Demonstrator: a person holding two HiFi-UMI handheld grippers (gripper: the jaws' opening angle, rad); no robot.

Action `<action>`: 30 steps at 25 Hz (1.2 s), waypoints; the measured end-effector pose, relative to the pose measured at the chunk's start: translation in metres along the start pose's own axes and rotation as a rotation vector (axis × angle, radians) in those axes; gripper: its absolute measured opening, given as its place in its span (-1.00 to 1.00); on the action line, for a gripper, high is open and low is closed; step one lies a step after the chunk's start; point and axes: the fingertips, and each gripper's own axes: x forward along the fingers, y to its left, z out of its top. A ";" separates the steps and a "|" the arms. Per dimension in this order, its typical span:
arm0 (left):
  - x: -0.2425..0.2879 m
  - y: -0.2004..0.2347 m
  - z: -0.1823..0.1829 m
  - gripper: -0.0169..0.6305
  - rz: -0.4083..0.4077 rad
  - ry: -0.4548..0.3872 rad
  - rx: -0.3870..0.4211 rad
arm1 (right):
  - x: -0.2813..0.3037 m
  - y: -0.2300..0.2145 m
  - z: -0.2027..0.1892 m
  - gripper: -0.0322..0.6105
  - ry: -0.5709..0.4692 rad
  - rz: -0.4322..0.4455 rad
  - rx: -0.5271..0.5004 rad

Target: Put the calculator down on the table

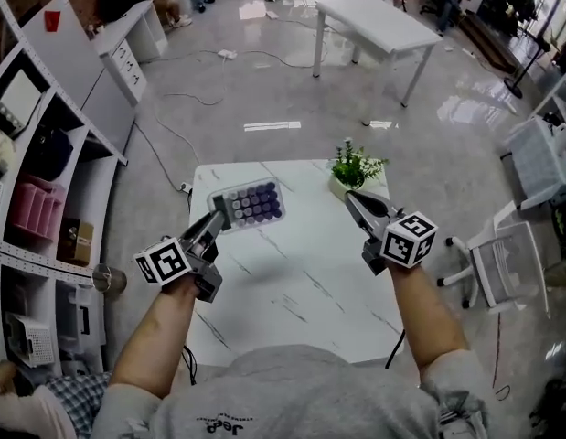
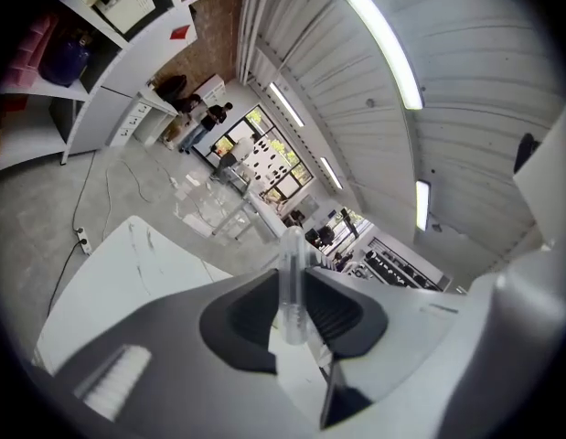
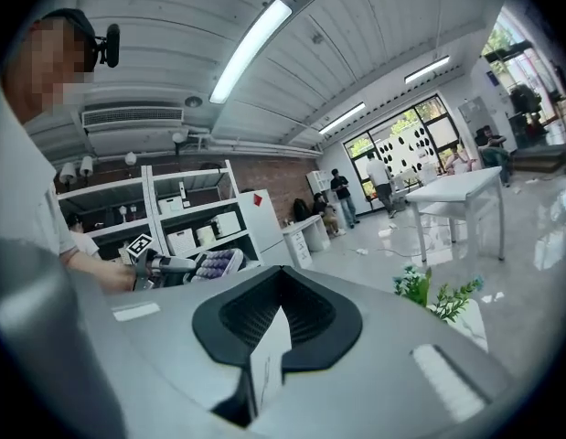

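As seen from the head camera, nearest of all: a grey shirt (image 1: 264, 401) and two forearms stretched forward over the white marble-veined table (image 1: 301, 291). Grips the calculator (image 1: 253, 203) by its near edge with the left gripper (image 1: 218, 218), jaws clamped tight on it. Holds it in the air over the far left part of the table, not lying on it, purple keys tilted up toward the head. Shows it edge-on in the left gripper view, a thin pale slab pinched between the dark pads (image 2: 241, 323).

Carries the right gripper (image 1: 354, 199) off to the right, well apart from the calculator, jaws drawn together with nothing between them; only a sliver of white tabletop through the slit in the right gripper view.

Just beyond that gripper's tip, near the table's far right corner: a white pot (image 1: 340, 187) holding a small green plant (image 1: 357, 165).

Further out to the left, white shelving (image 1: 100, 144) with a pink box (image 1: 36, 210) in one bay, a brown carton (image 1: 75, 241) just beside it and a dark bag (image 1: 47, 152) in the bay above; cannot tell what lies inside any of them. Higher up, a red cup (image 1: 52, 20) on a tall white cabinet (image 1: 68, 62).

Farthest back, across the glossy grey floor (image 1: 264, 90): a second white table (image 1: 374, 21), and people by the far wall.
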 end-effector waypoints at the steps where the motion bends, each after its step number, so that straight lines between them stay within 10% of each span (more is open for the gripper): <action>1: 0.009 0.006 -0.001 -0.49 -0.008 0.022 0.004 | 0.003 -0.004 -0.004 -0.89 0.005 -0.018 0.002; 30: 0.195 0.185 -0.071 -0.49 0.098 0.337 -0.044 | 0.150 -0.104 -0.114 -0.89 0.112 -0.061 -0.036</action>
